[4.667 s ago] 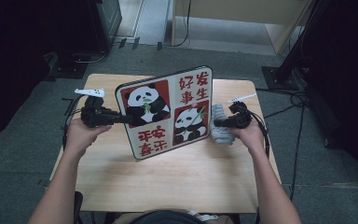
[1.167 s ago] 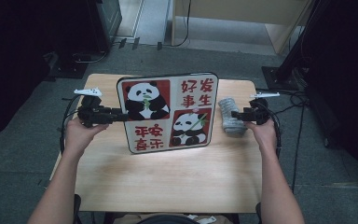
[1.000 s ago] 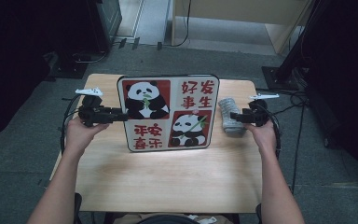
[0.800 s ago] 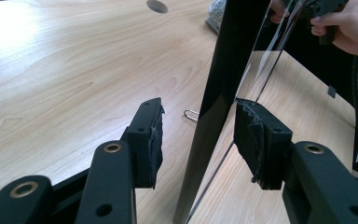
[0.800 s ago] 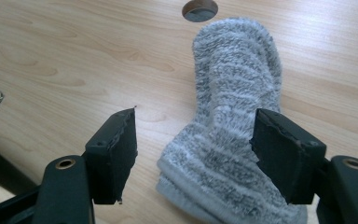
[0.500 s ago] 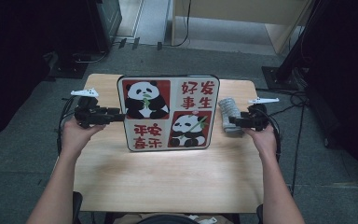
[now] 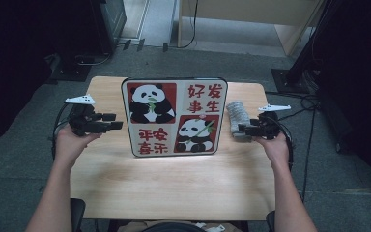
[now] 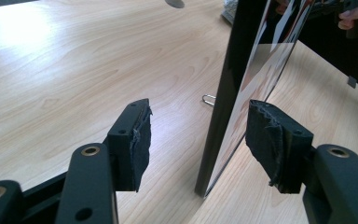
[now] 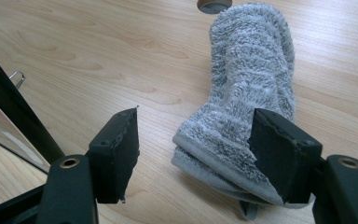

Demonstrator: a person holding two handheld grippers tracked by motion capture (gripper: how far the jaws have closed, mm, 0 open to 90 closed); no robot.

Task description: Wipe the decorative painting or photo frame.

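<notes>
A panda sign board point(image 7: 175, 116) with red characters stands upright in the middle of the wooden table point(image 7: 174, 183). My left gripper point(image 7: 117, 122) point(image 8: 200, 112) is open at the board's left edge point(image 8: 223, 88); its jaws have just been opening. The black edge sits between the pads point(image 8: 140, 140) without touching them. A rolled grey towel point(image 7: 237, 116) point(image 9: 251, 70) lies to the right of the board. My right gripper point(image 7: 241, 129) point(image 9: 193, 116) is open at the towel's near end, one pad point(image 9: 275, 149) in front of the cloth.
A thin wire loop point(image 8: 208, 99) point(image 9: 16, 74) pokes out behind the board at table level. The board's dark edge point(image 9: 9, 112) stands left of the right gripper. Grey floor, cables and dark equipment surround the table.
The board went from tilted and held by both grippers to standing upright. My left gripper's jaws have spread off the board's edge and drawn slightly left. The right gripper sits by the towel, barely moved.
</notes>
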